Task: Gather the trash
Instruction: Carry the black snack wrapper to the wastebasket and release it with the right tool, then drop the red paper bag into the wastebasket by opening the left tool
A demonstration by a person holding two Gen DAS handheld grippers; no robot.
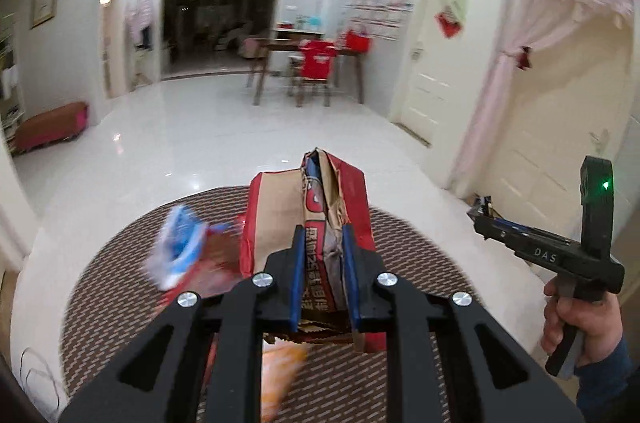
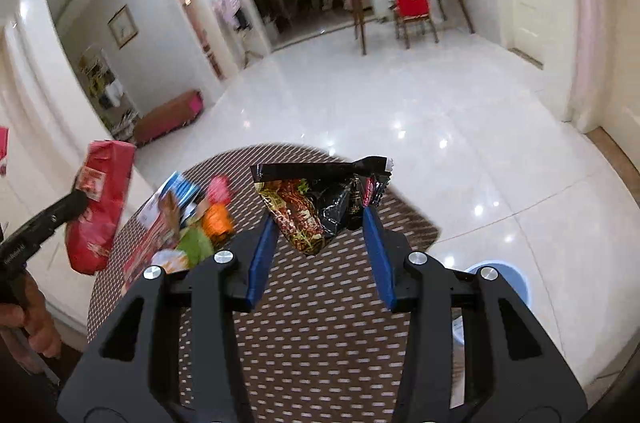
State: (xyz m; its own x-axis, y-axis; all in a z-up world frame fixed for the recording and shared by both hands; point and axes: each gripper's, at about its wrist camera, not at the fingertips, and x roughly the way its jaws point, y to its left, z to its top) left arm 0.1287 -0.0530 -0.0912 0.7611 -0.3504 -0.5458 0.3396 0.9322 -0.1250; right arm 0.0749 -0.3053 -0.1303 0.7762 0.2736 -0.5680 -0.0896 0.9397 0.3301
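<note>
Left hand-held gripper (image 1: 323, 265) pinches red paper bag (image 1: 308, 219), lifted above round tabletop (image 2: 320, 335). Left of tabletop centre: loose wrappers (image 2: 188, 219) not yet collected. Right hand-held gripper (image 2: 320, 223) holds black noodle packet (image 2: 316, 203) by its corner above tabletop. Blue bin (image 2: 506, 279) sits right of tabletop; nothing visibly deposited.

The worktop (image 2: 320, 323) wears a brown cover patterned with pale dashes. Above it the left gripper (image 1: 323, 235), black with blue pads, grips a red and tan paper bag (image 1: 280, 215). The right gripper (image 2: 320, 219), coloured alike, holds a black wrapper (image 2: 316, 199) printed red. At four o'clock a pale blue bin (image 2: 508, 279) stands on the glossy white floor (image 2: 400, 103).
</note>
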